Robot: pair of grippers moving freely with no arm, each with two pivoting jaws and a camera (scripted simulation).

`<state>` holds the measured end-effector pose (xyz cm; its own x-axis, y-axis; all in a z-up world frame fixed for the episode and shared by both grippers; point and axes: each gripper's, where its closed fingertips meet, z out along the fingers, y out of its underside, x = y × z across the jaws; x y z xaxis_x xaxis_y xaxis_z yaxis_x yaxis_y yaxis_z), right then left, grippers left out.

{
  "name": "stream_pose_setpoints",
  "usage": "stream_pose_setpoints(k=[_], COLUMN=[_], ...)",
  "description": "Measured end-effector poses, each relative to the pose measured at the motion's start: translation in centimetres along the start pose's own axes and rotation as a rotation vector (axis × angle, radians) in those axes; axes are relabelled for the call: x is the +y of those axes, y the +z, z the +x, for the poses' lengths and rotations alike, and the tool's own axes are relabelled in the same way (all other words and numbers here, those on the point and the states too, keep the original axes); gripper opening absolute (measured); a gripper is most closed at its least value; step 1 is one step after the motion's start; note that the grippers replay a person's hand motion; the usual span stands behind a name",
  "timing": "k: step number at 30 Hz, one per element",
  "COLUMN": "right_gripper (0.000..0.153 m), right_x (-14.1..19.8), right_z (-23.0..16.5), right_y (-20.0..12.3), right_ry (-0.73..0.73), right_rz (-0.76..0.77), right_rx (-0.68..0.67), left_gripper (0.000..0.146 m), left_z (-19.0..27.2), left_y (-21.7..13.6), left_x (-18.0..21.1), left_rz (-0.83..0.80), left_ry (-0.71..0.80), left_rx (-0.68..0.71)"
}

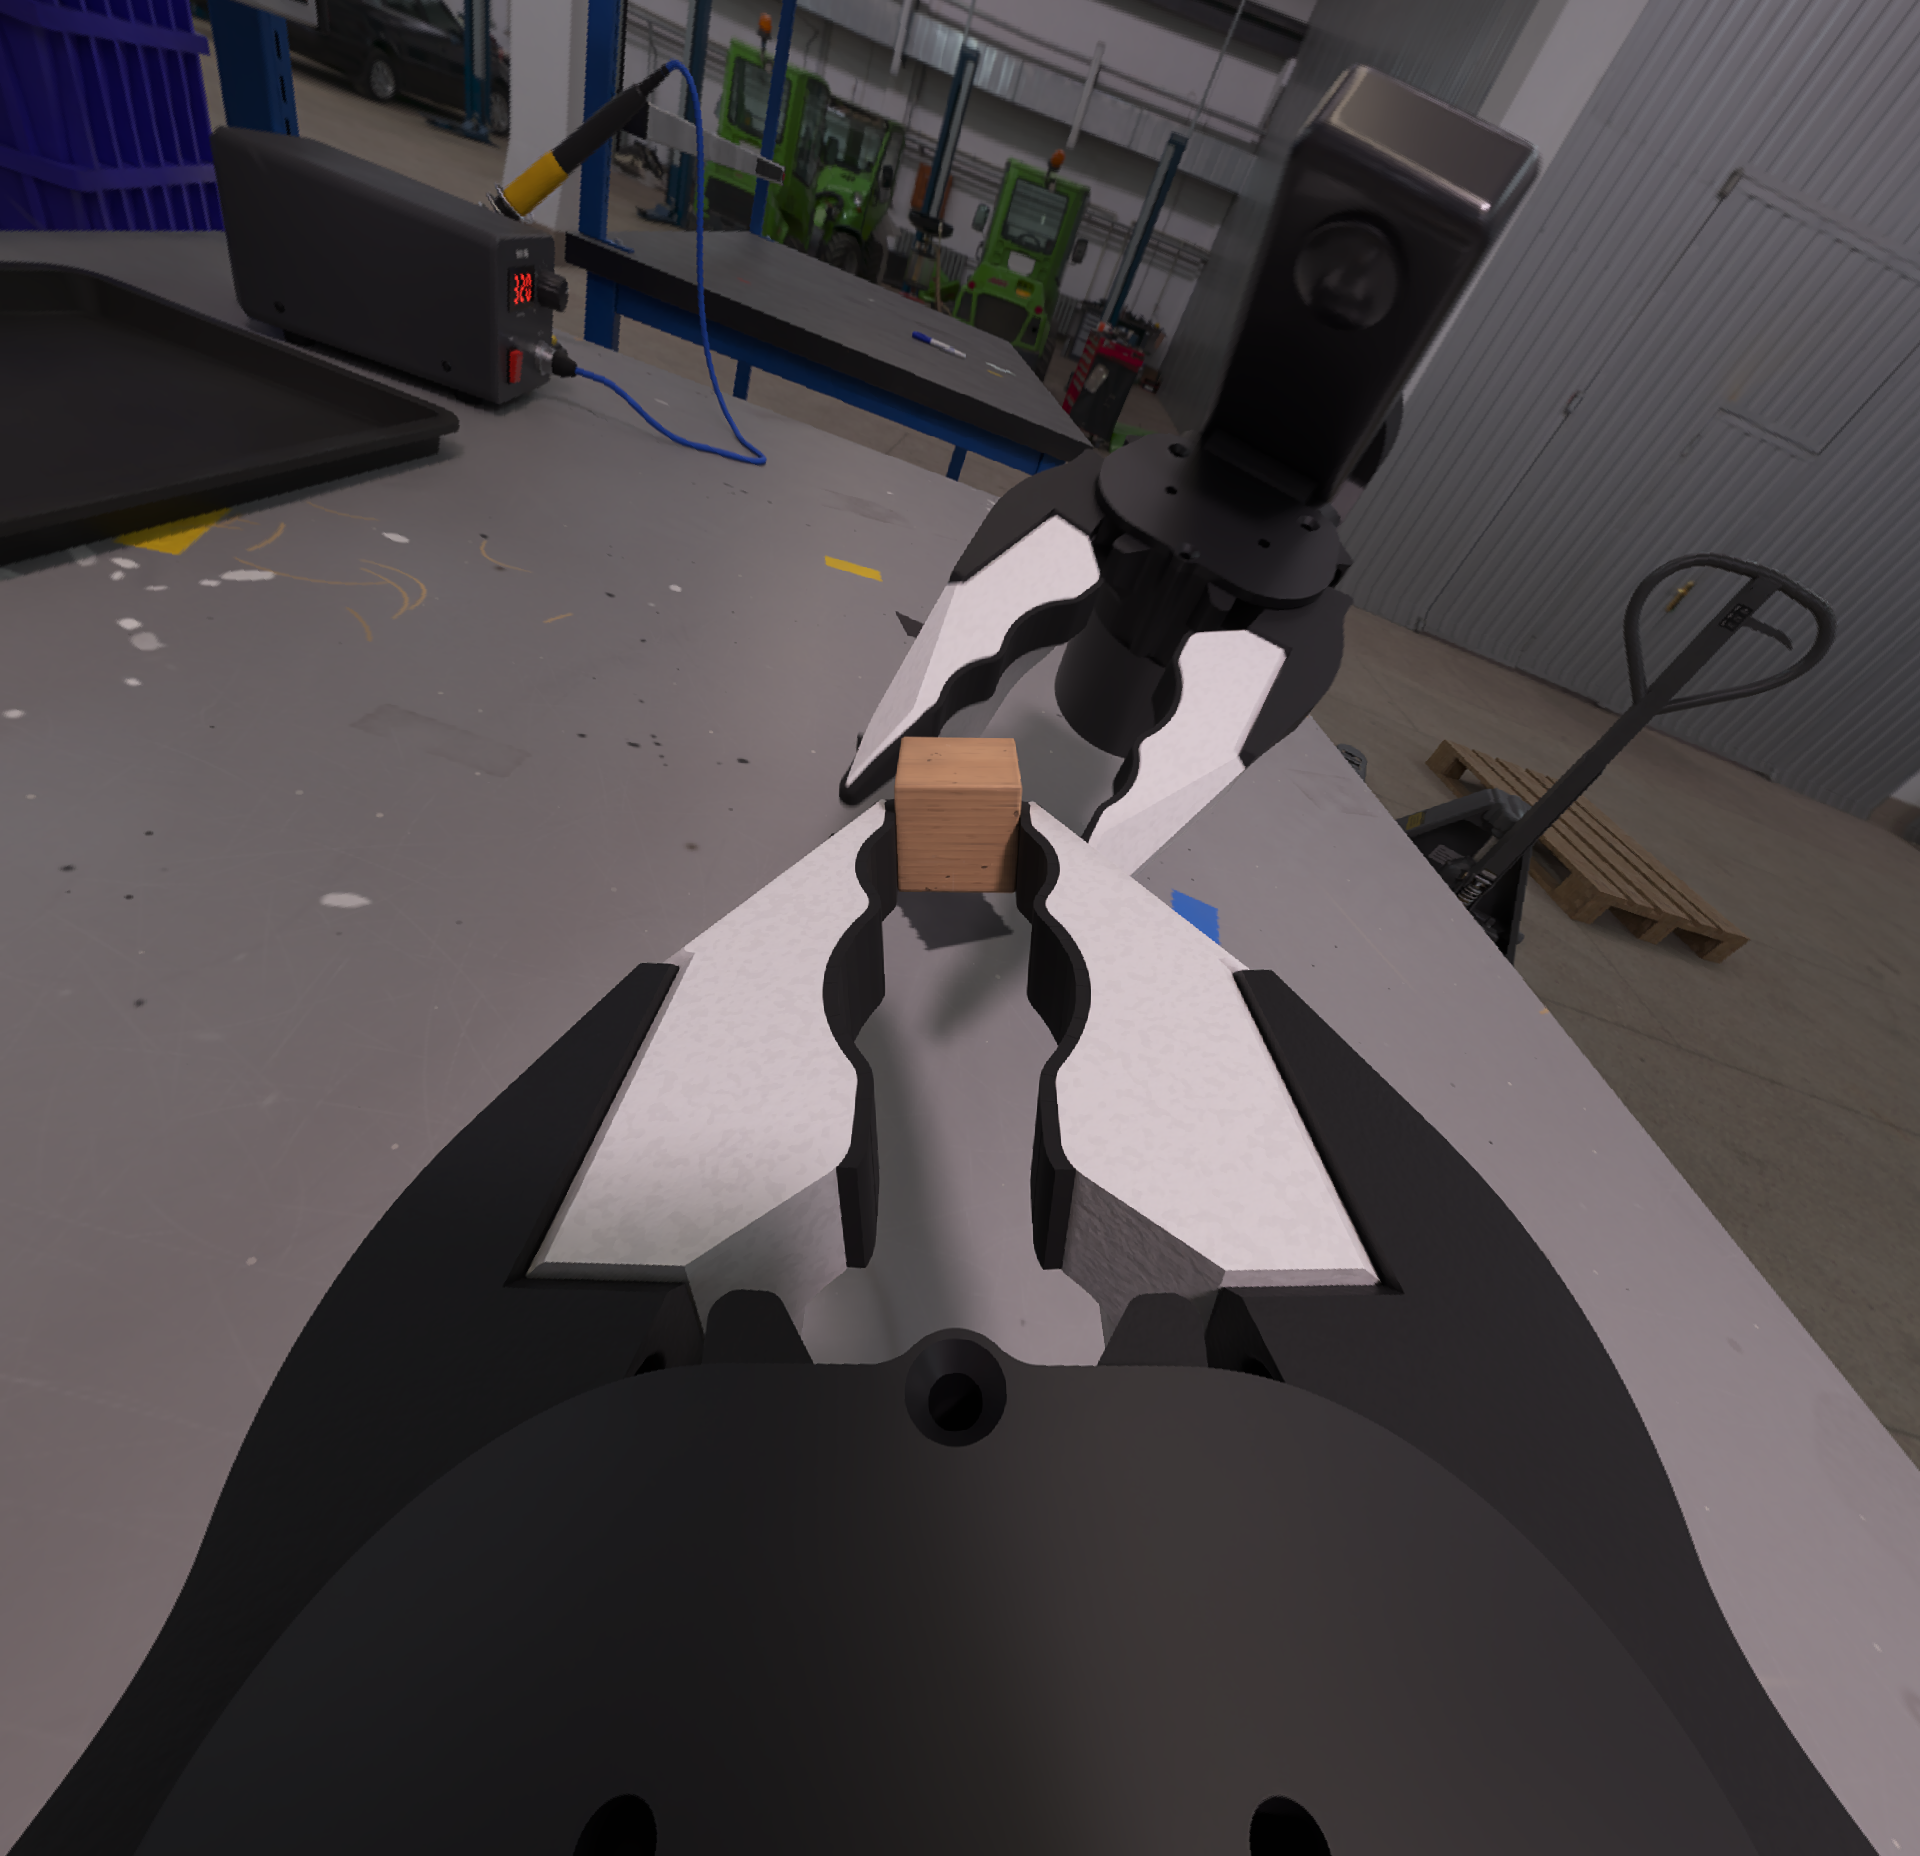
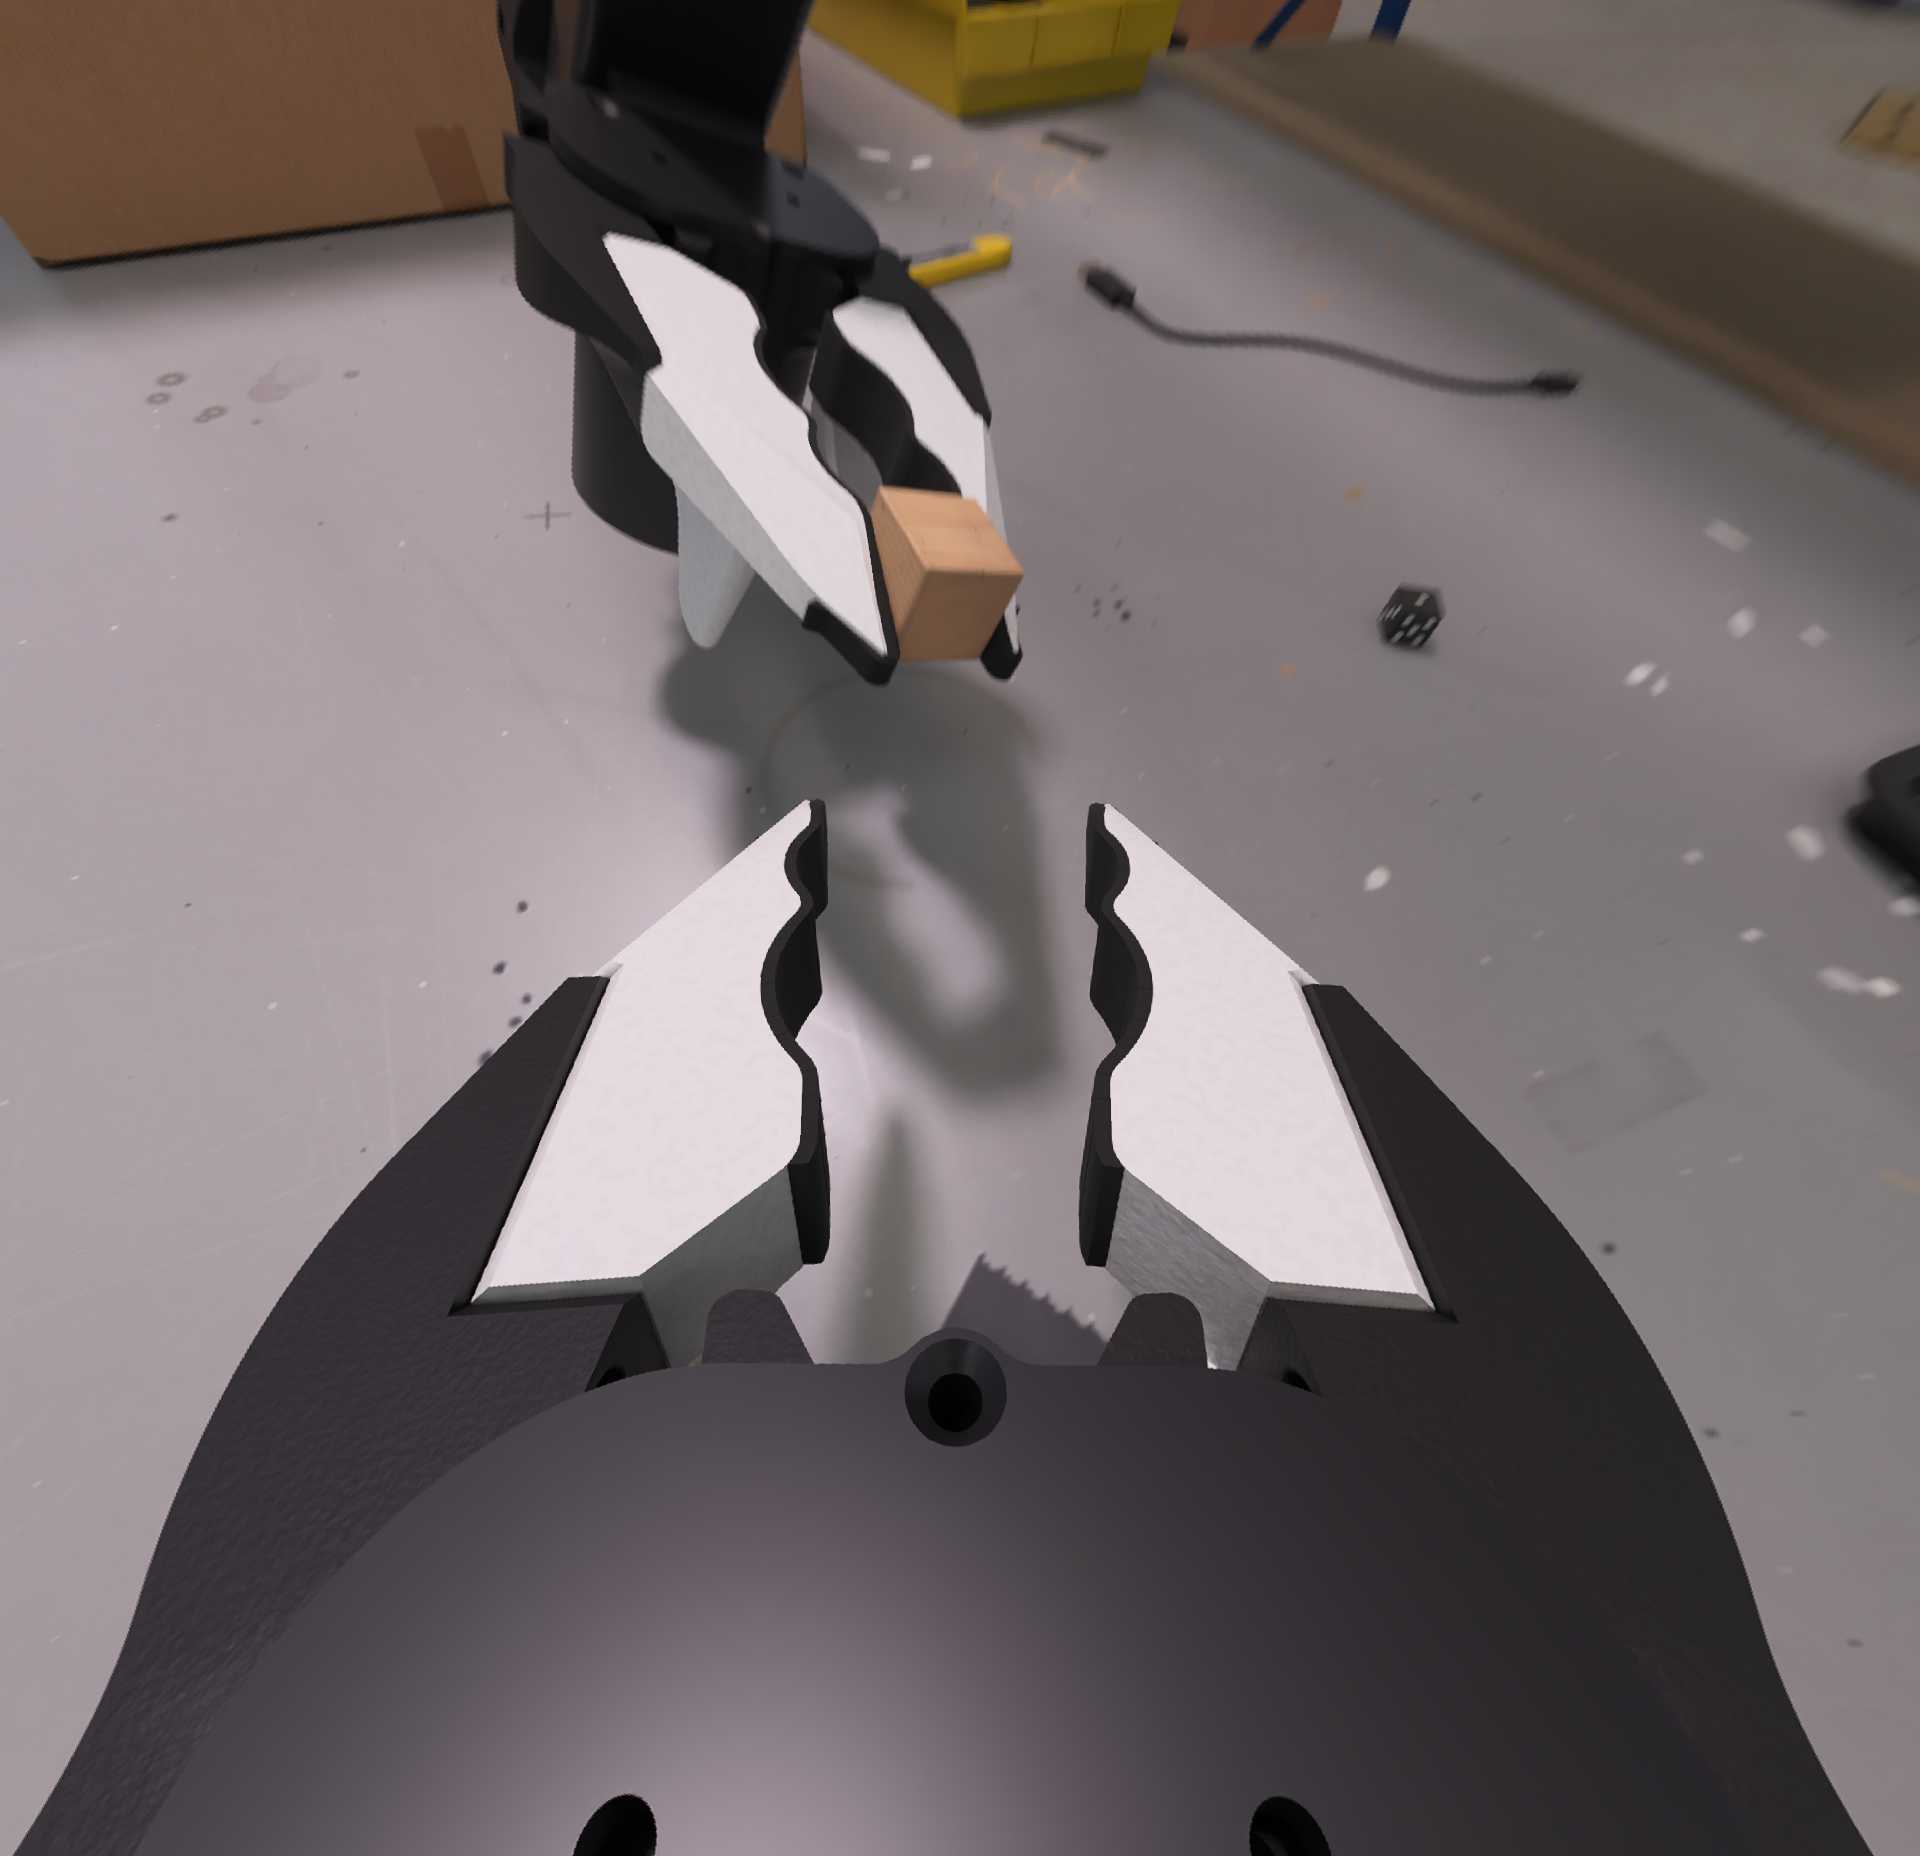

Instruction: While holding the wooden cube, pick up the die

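The left tongs (image 1: 956, 819) are pinching the wooden cube (image 1: 957, 814) above the tabletop (image 2: 312, 767). The right tongs (image 2: 956, 819) are standing spread and empty, and the die (image 2: 1410, 617) is lying ahead to their right.

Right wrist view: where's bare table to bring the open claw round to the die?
Free: the grey table between the right claw and the die, with only paint flecks. Crowded: straight ahead, where the left claw holds the wooden cube; beyond, a black cable.
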<state>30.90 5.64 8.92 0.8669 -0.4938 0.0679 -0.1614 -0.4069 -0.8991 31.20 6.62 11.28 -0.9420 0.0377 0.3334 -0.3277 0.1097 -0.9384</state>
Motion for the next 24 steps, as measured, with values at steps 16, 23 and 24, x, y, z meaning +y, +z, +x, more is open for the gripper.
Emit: stream_pose_setpoints(k=[16, 23, 24], right_gripper=[0.051, 0.044, 0.043], right_x=[-1.4, -1.1, -1.0], right_z=[-1.8, -1.7, -1.7], right_y=[1.2, 1.6, 1.7], right_ry=[-0.792, -0.85, -0.856], right_rz=[0.02, 0.004, -0.001], right_rx=[0.269, 0.288, 0.289], left_gripper=[0.021, 0.021, 0.021], left_z=[0.0, 0.1, 0.1], left_y=[0.5, 0.7, 0.7], left_x=[1.8, 2.4, 2.4], left_rz=[-0.101, -0.126, -0.128], left_ry=[-0.11, -0.134, -0.137], left_rx=[0.036, 0.052, 0.052])
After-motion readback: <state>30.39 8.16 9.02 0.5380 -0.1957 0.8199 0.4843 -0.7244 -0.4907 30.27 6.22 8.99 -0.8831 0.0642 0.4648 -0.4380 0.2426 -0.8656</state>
